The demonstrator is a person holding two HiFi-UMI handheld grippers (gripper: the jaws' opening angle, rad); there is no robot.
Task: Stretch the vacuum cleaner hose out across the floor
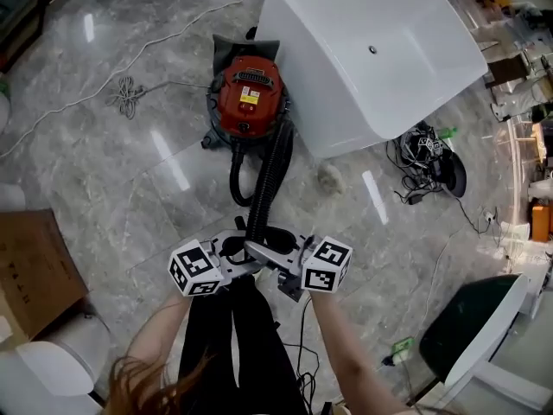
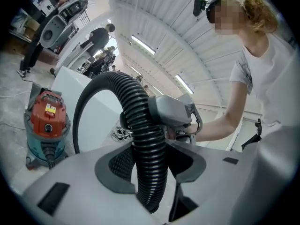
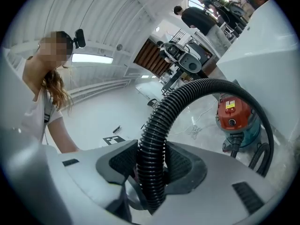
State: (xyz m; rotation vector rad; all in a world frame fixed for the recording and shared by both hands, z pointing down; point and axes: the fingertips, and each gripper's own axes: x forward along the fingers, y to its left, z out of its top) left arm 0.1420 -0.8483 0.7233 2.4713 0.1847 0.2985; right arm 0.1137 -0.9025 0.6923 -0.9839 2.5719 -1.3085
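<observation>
A red and teal vacuum cleaner (image 1: 248,98) stands on the marble floor ahead of me. Its black ribbed hose (image 1: 270,175) runs from the canister in a loop toward me and up to both grippers. In the head view my left gripper (image 1: 232,253) and right gripper (image 1: 281,262) sit side by side on the hose's near end. In the left gripper view the hose (image 2: 136,107) passes between the jaws of the left gripper (image 2: 147,161), whose pads close on it. In the right gripper view the right gripper (image 3: 151,165) is shut on the hose (image 3: 187,95), which arches over to the vacuum cleaner (image 3: 234,114).
A large white tub (image 1: 371,54) lies just right of the vacuum. A tangle of cables (image 1: 423,158) sits beside it, and a white cord (image 1: 128,93) is on the floor at the left. A cardboard box (image 1: 30,266) is near left, and a dark green and white unit (image 1: 475,327) is near right.
</observation>
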